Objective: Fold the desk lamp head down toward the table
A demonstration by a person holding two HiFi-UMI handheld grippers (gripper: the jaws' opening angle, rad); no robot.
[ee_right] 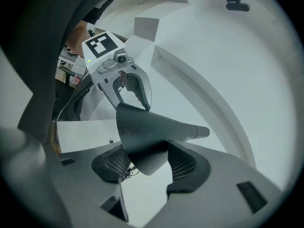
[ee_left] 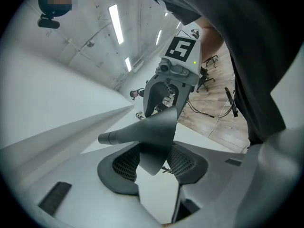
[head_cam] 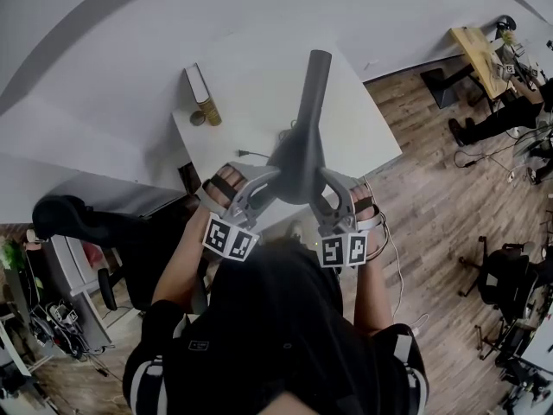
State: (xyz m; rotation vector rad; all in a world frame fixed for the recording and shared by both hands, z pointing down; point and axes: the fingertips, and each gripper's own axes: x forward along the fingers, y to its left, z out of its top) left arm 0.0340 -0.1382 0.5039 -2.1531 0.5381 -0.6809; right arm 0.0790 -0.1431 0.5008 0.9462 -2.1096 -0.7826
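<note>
The left claw (ee_left: 154, 161) and right claw (ee_right: 148, 161) are grey plastic with black mesh-textured pads (ee_left: 124, 164). Behind each claw sits a cube (head_cam: 230, 237) of black-and-white square markers, with black straps (head_cam: 223, 186) alongside. The person wears a black short-sleeved top (head_cam: 276, 335) with white sleeve stripes (head_cam: 149, 380).

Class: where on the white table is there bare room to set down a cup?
Right of the lamp head, table is bare to its edge. Crowded: book and jar at left; cable, left gripper, right gripper near.
</note>
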